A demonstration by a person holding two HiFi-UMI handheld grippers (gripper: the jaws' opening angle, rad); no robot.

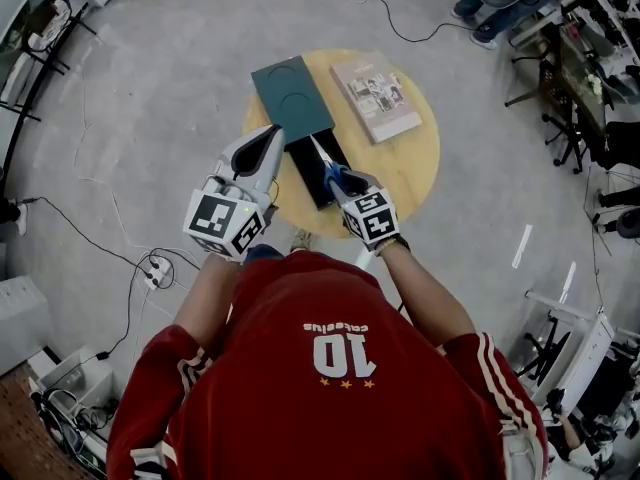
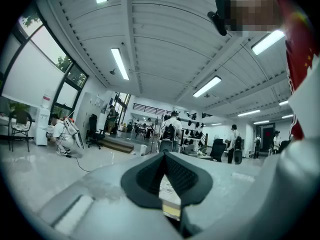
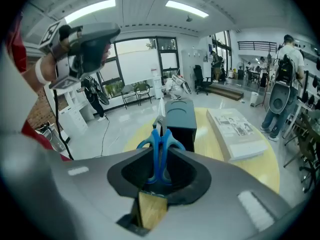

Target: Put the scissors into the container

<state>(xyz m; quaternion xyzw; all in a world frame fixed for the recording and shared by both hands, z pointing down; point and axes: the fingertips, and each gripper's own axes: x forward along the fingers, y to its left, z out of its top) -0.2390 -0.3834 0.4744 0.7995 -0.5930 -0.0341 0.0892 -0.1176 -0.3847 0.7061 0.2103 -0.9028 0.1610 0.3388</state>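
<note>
R gripper (image 1: 338,180) is clamped on the scissors (image 3: 160,146). The blue handles sit btwn my jaws and the blades stick out fwd and down. In the head view the scissors lie over the open black container (image 1: 303,171), w/ the tips toward its far end; can't tell if they touch it. A dark green lid (image 1: 292,96) lies flat at that far end. The container sits on the round wooden table (image 1: 412,163), and a book (image 1: 375,96) lies just right of the lid. L gripper (image 1: 268,140) is up beside the container's left edge, jaws closed w/ nothing btwn them, pointing level out across the room.
</note>
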